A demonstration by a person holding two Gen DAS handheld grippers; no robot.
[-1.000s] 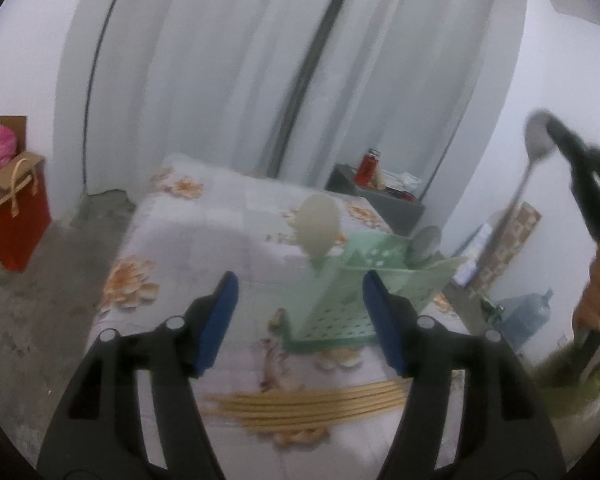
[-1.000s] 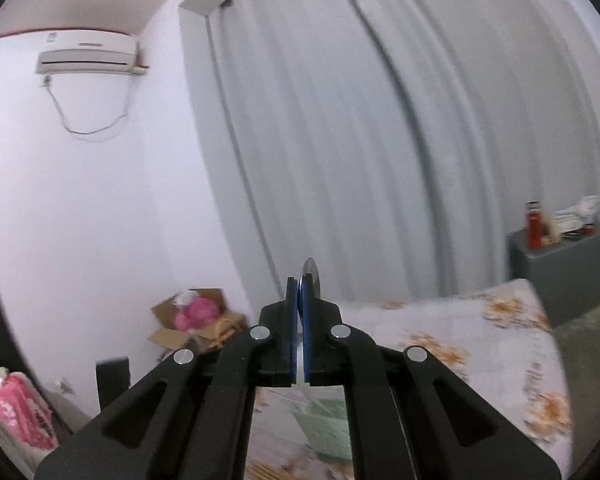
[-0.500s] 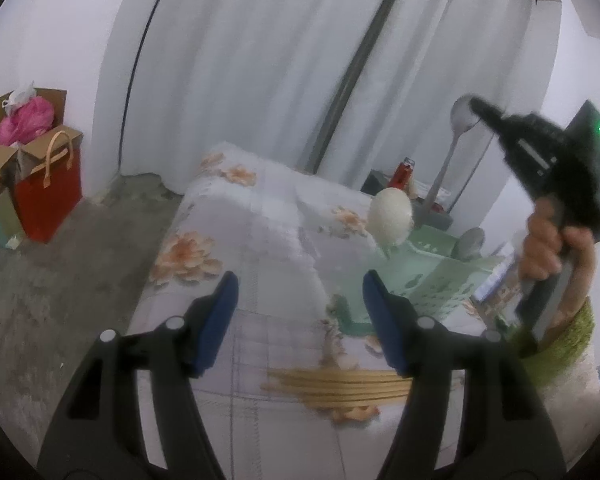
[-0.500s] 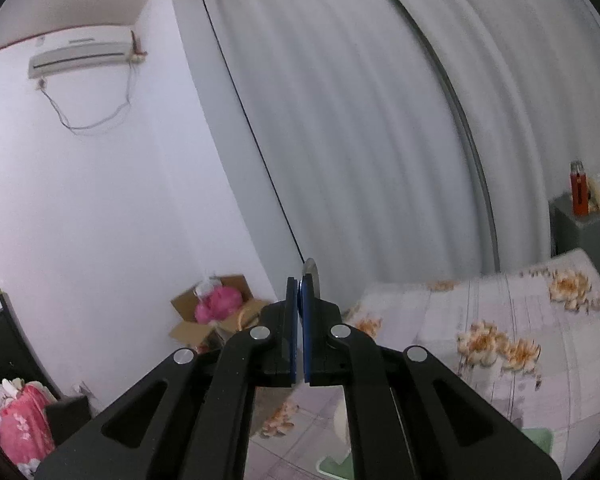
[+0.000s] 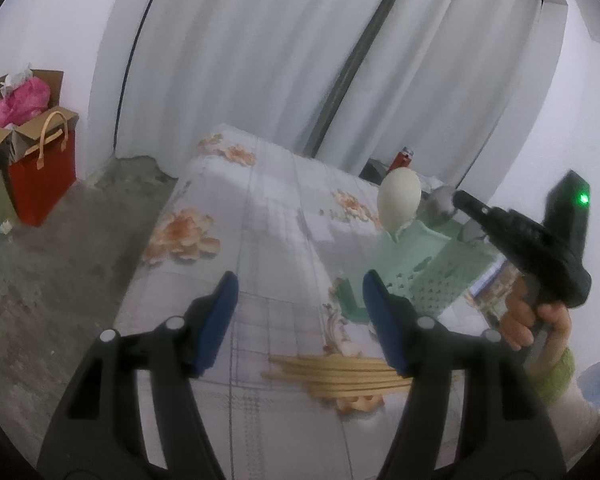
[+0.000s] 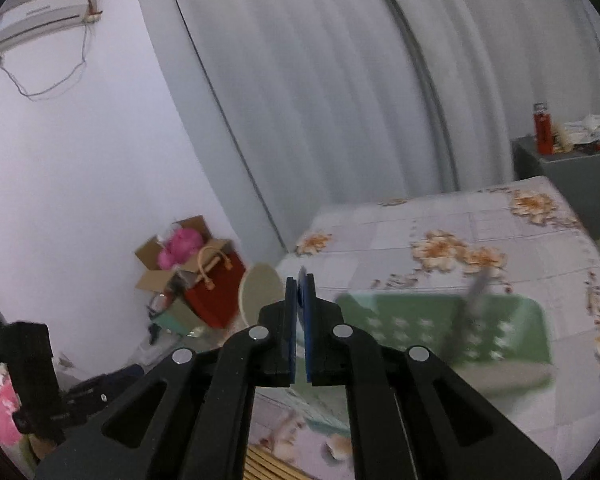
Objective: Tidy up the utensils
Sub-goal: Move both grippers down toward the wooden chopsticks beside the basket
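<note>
One pale green perforated plastic utensil caddy (image 5: 428, 276) at three o'clock. One cream oval plastic spoon (image 5: 400, 196) upright in it, one grey metal spoon (image 5: 440, 202) just beside. One bundle of tan wooden chopsticks (image 5: 332, 372) at five o'clock, single sticks too blurred to count. Two black tools with blue pads (image 5: 300, 320) (image 6: 299, 328).

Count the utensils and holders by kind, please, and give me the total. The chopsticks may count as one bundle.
metal spoon: 2, one in the right gripper, one standing in the green utensil basket
cream serving spoon: 1
bamboo chopstick bundle: 1
green utensil basket: 1
Total: 5
</note>
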